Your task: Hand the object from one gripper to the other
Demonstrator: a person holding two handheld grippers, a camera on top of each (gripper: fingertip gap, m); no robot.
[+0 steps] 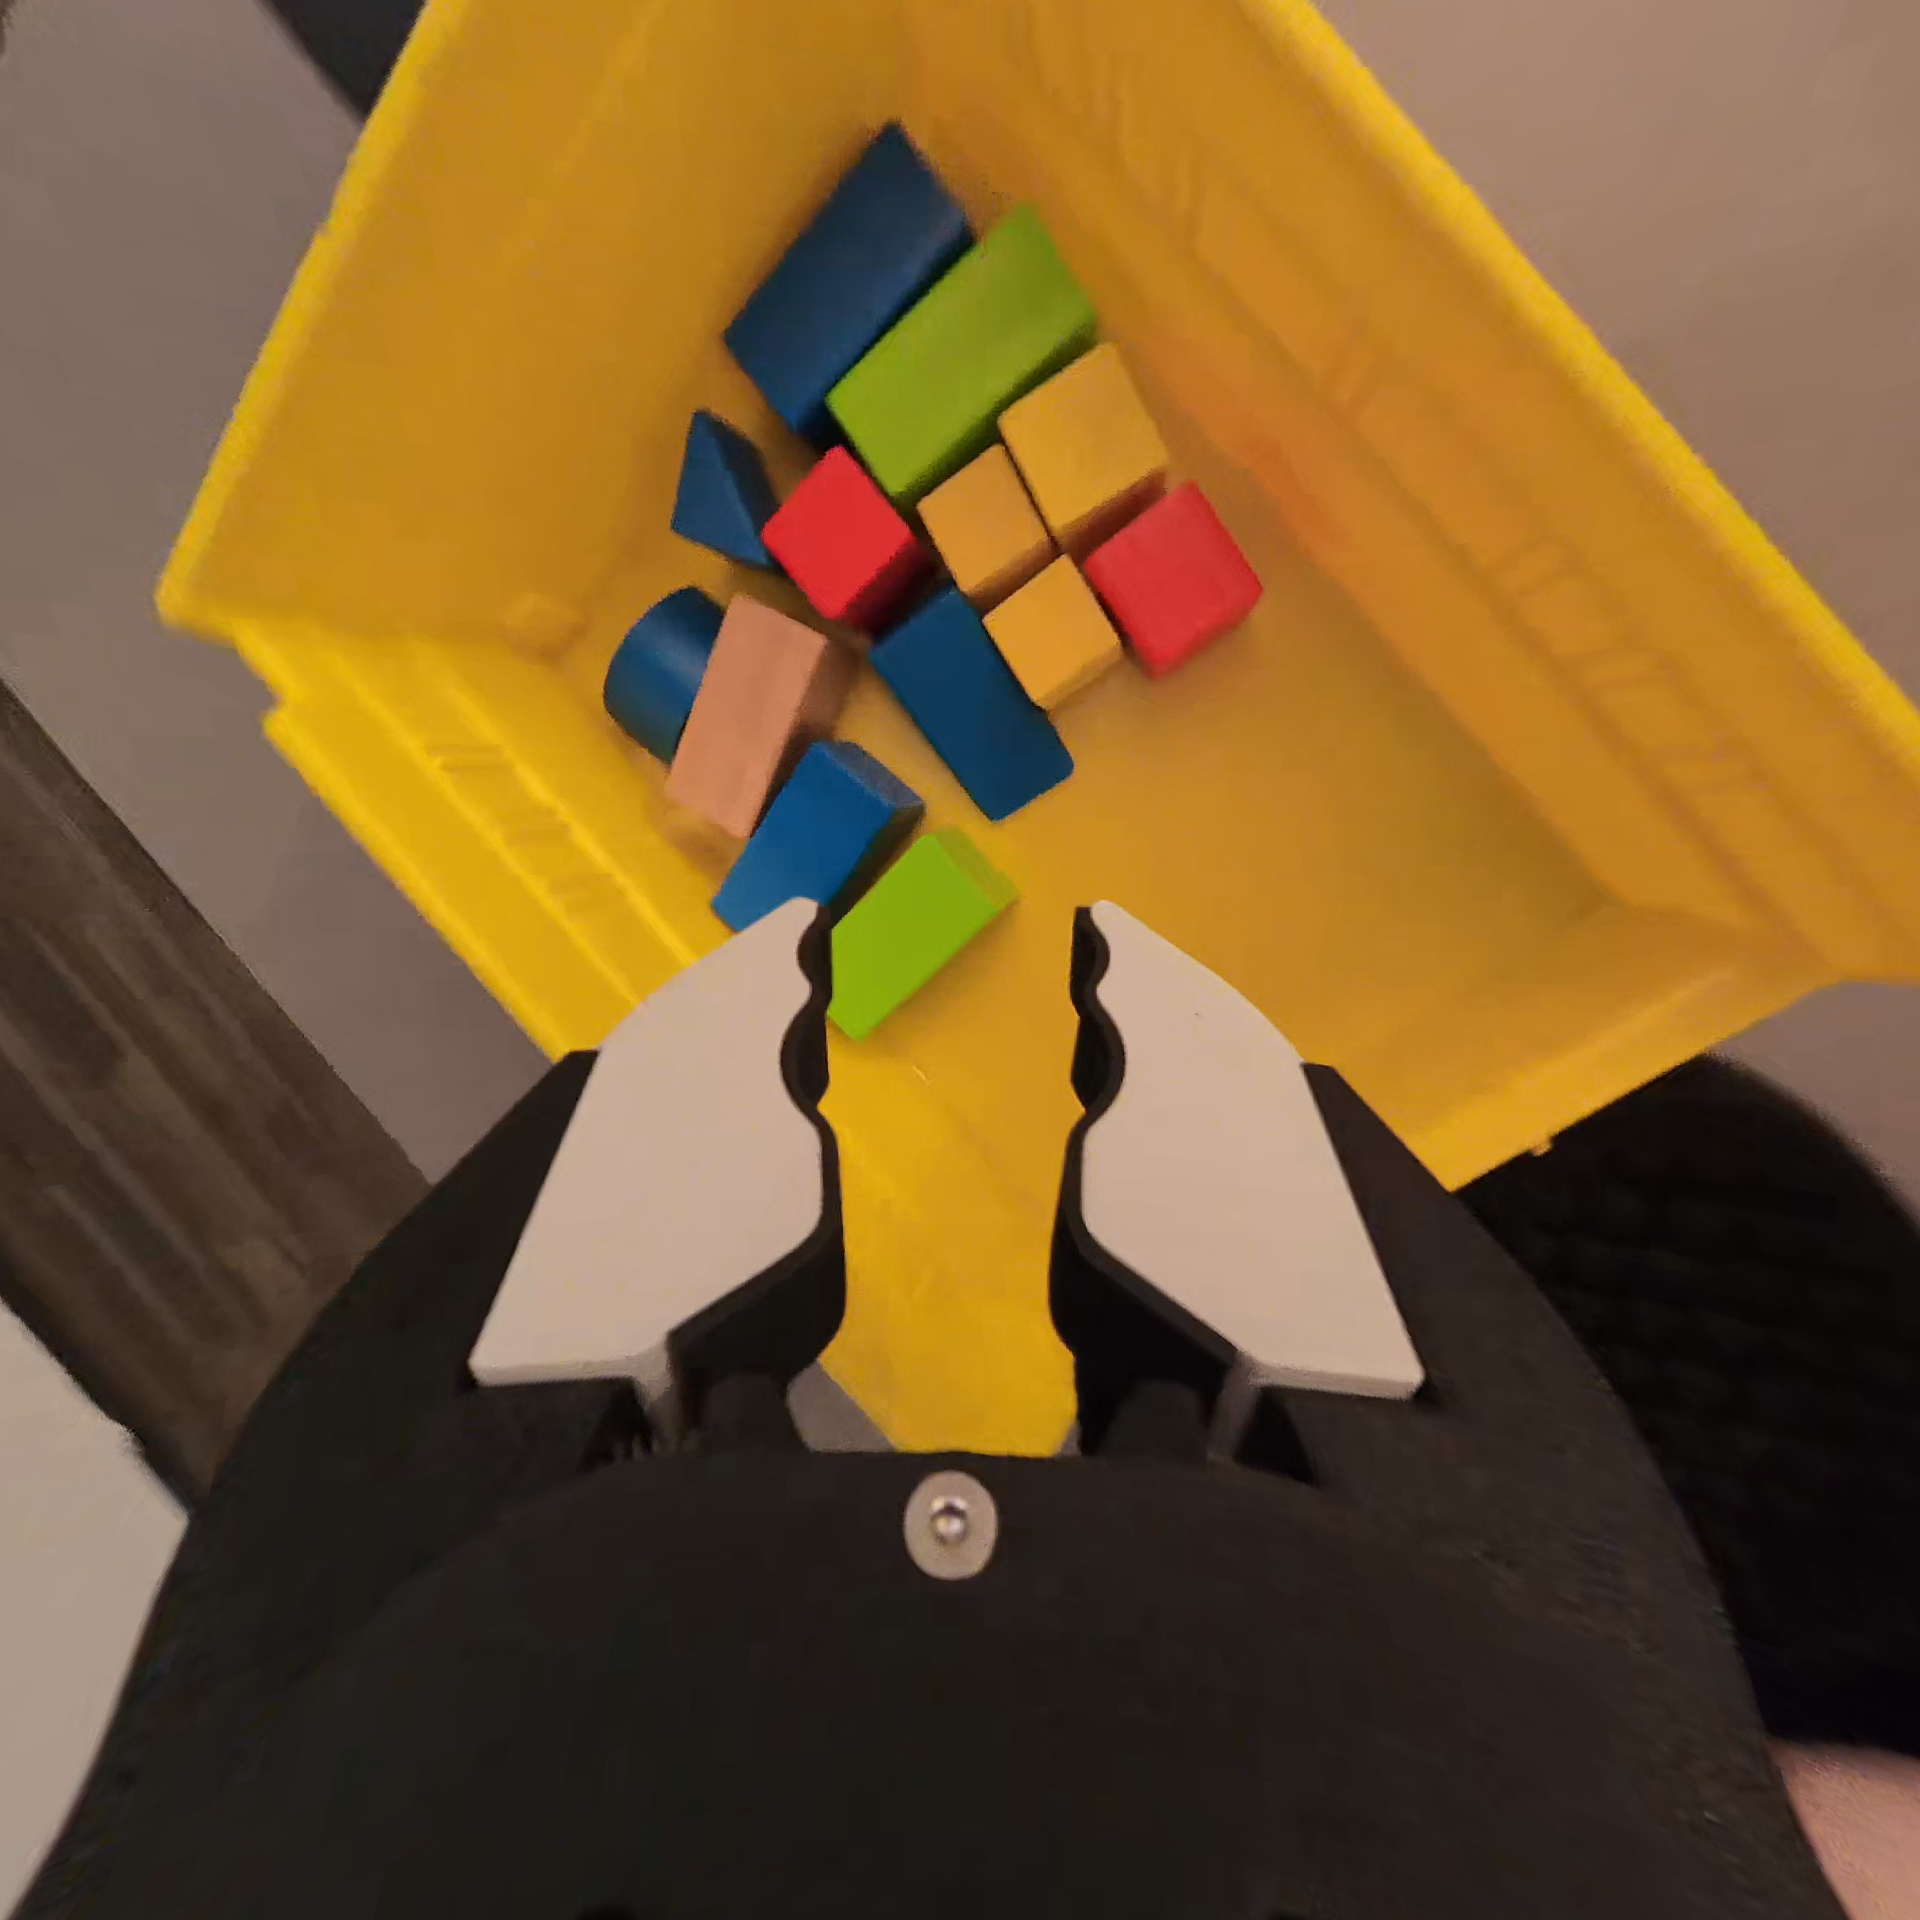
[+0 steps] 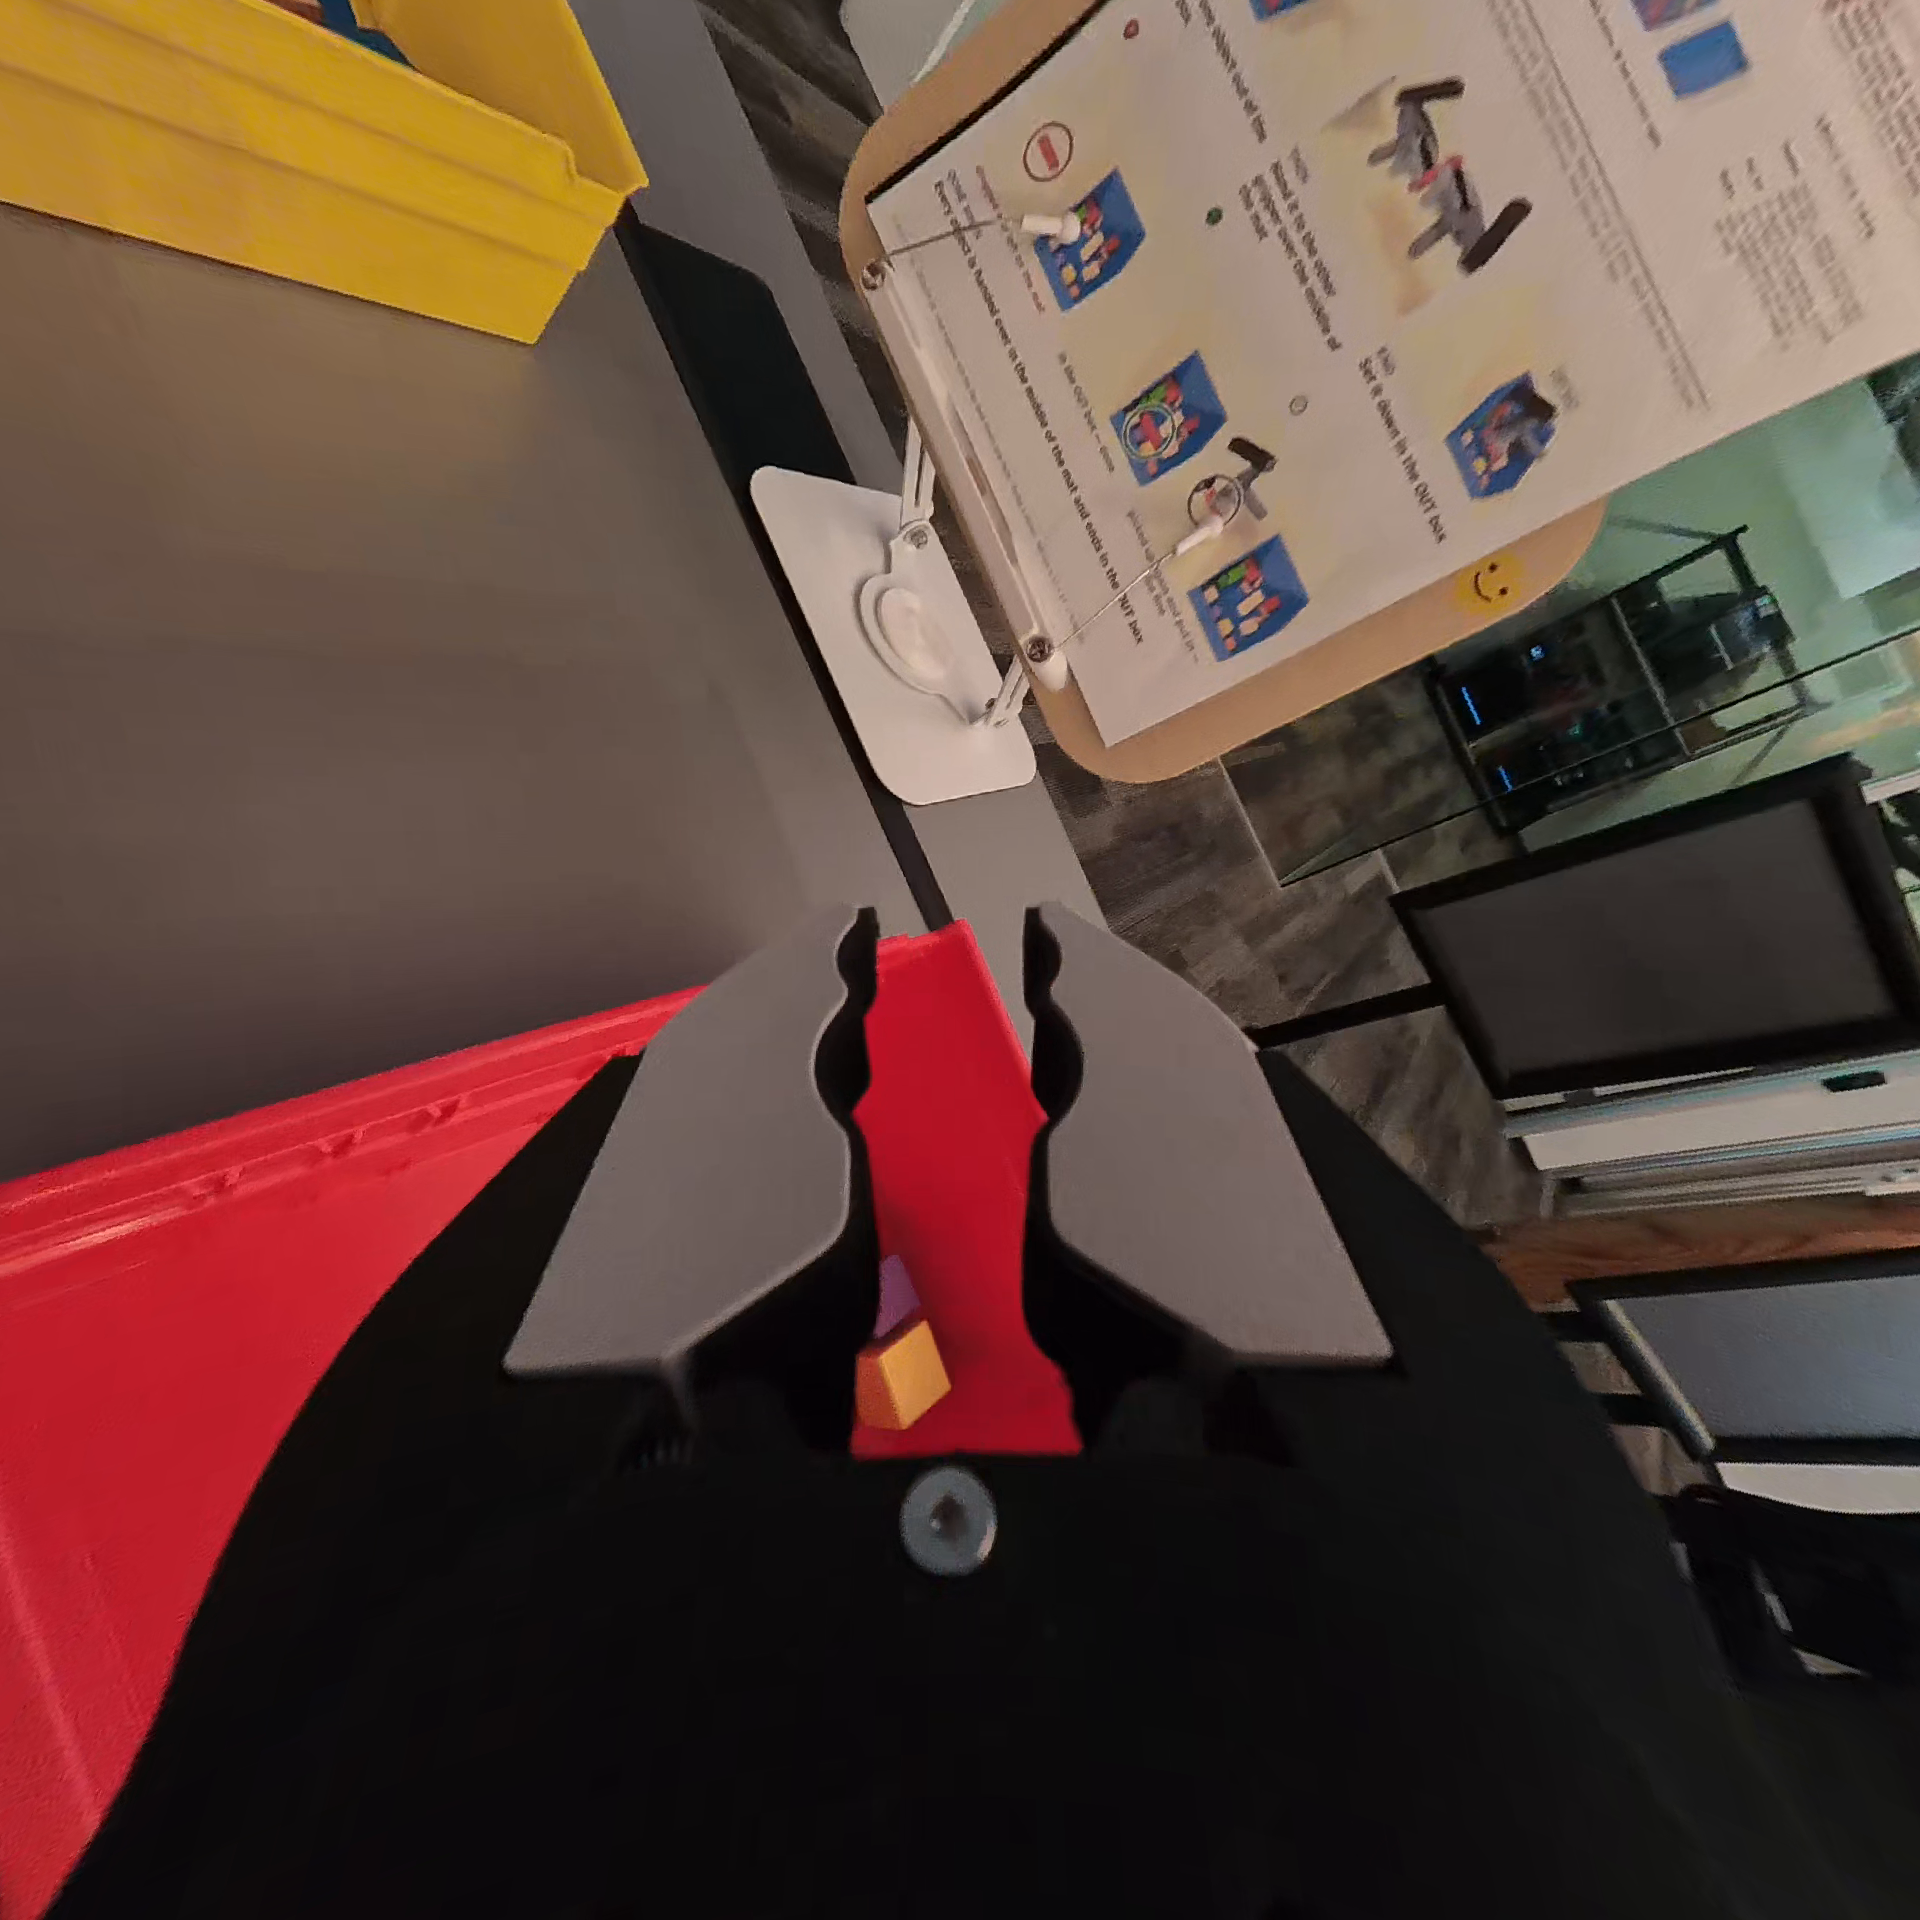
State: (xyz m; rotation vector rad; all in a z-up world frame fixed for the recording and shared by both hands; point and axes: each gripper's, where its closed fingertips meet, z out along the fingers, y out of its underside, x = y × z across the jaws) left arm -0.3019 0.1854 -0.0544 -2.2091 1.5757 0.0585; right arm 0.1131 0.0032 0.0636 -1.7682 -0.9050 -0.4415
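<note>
While your left gripper (image 1: 951,935) hangs over the yellow bin (image 1: 1455,520) with its fingers spread wide and nothing between them, the likeliest thing to pick is the green wedge block (image 1: 909,930) lying nearest the tips, just ahead of the left finger and touching the blue block (image 1: 821,821) beside it. Beyond these sits a loose cluster of other blocks: blue, red, yellow, a pale pink one and a long green one. The wedge looks like painted wood, so expect it to be light, rigid and somewhat slick; it will not give under the pads. Its sloped face would likely squirt out of a pinch, so I would close across its two flat parallel sides, and grip toward one end so that the other end stays free for the receiving gripper. Your right gripper (image 2: 951,935) is also empty, its fingers parted at a moderate gap, poised above the red bin (image 2: 312,1195), in which an orange cube (image 2: 902,1377) and a purple block (image 2: 894,1299) show between the fingers. A stand with a printed instruction sheet (image 2: 1351,312) rests on the table's far edge.
</note>
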